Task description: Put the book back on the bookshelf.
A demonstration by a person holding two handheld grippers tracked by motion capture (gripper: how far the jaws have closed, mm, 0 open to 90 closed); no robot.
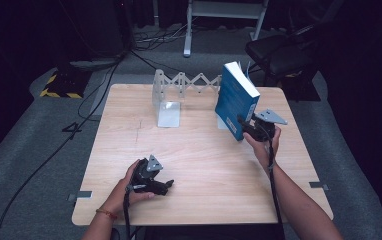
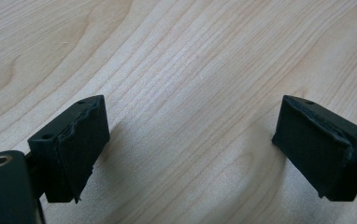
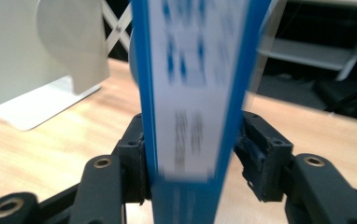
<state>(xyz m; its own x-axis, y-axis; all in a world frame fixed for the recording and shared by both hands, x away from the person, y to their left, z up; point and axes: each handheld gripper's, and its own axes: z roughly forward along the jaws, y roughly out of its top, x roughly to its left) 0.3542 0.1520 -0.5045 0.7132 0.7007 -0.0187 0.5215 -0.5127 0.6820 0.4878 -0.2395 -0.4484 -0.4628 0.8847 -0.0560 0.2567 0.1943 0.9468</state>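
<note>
A: Because the right tool (image 1: 247,125) has its two black jaws clamped on either cover of the thick blue paperback book (image 1: 236,100), near the bottom of the spine, the book can be carried upright rather than lying flat. In the right gripper view the spine (image 3: 193,93) faces the camera squarely, pinched between the pads.

B: And where does the book sit in the scene?

A: Toward the far right of the pale wooden surface (image 1: 199,165), just to the right of the white metal expanding book rack (image 1: 171,95) that stands along the far edge. Its lower corner looks close to the wood, though whether it touches cannot be told.

B: Which way does it point?

A: Its long axis runs nearly vertical, tipped a little so the top leans to the far side. The spine faces near-right toward the person, and the white page edges (image 1: 243,79) show on top.

B: Why hold it so?

A: Judging by the rack, standing it on end suits sliding it between the rack's plates.

B: The other hand?

A: The left tool (image 1: 165,186) rests low at the near left, jaws spread wide over bare wood, gripping nothing, probably kept out of the way.
</note>
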